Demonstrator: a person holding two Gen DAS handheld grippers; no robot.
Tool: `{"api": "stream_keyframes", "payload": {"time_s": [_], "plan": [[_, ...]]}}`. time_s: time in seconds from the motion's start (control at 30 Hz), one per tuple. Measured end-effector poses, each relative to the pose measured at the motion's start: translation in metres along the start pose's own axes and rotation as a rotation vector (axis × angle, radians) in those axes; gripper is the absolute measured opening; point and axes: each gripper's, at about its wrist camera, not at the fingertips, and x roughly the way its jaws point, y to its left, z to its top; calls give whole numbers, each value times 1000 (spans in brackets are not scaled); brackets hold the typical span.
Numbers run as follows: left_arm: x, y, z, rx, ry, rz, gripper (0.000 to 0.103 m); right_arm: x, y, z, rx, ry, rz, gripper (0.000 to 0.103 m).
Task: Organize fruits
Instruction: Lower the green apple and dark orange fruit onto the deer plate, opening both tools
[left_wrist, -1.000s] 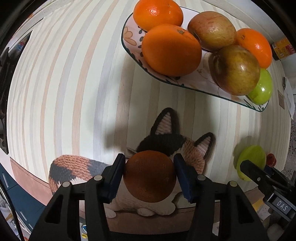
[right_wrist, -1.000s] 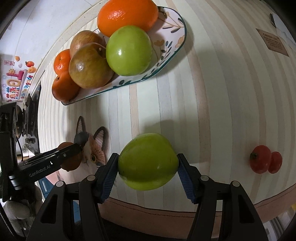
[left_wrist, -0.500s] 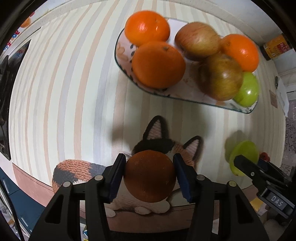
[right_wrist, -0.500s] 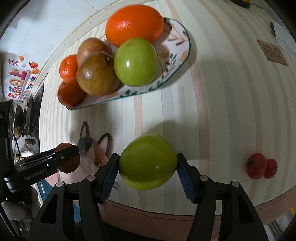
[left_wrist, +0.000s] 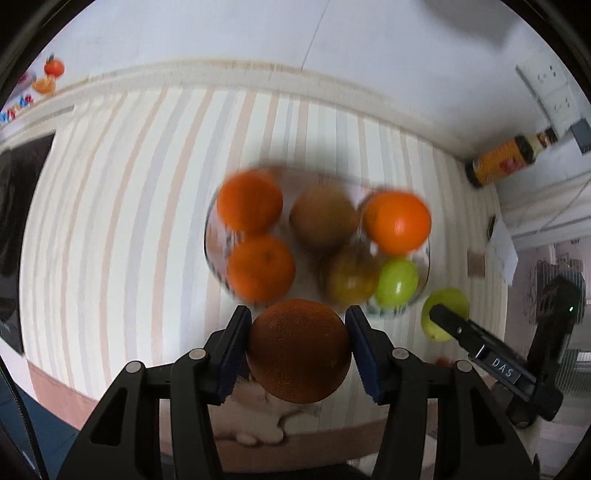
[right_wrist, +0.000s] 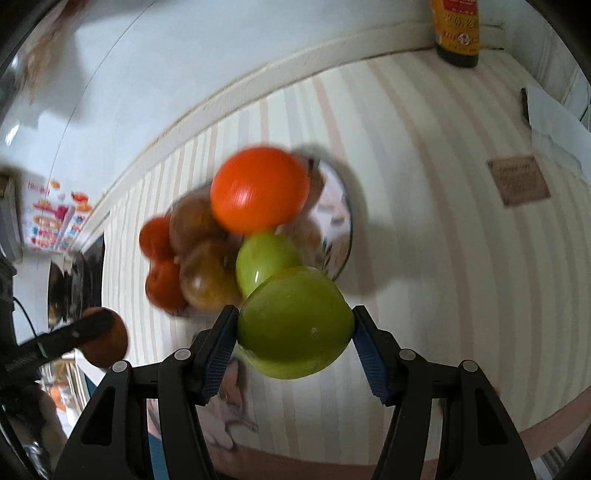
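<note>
Both tongs (left_wrist: 298, 349) (right_wrist: 293, 334) higher now, clamped on brown orange (left_wrist: 298, 350), green apple (right_wrist: 293, 323).

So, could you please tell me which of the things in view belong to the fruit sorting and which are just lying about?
Part of the job:
- dark orange in the left gripper
- green apple in the right gripper
- fruit plate with oranges, brownish fruits and another green one

Lying about:
- sauce bottle
- brown card
- cat mat
- wall socket

Fruit plate (left_wrist: 426, 258) sits mid-frame on the table (left_wrist: 110, 221), bottle (left_wrist: 506, 160) upper right by the wall, card (right_wrist: 517, 181) right of the plate.
</note>
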Motion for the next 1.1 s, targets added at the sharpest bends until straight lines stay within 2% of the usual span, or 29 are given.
{"api": "stream_keyframes", "payload": {"time_s": [0.2,0.37,0.73,0.9,1.0,1.07,1.1], "plan": [[21,2,44,10,16,48,51,11,-12,36,24,-7,-21,65],[47,5,67,6,62,72,51,30,-12,48,30,10,-32,65],[75,2,77,-3,144,91,52,43,-12,59,38,17,-34,66],[73,2,75,-12,130,95,52,40,-15,64,65,3,7,73],[68,2,75,-11,114,88,64,39,-14,65,62,1,4,77],[64,3,75,-11,101,85,80,38,-14,65,66,5,8,83],[64,3,76,-12,99,84,84,37,-14,65,70,7,6,86]]}}
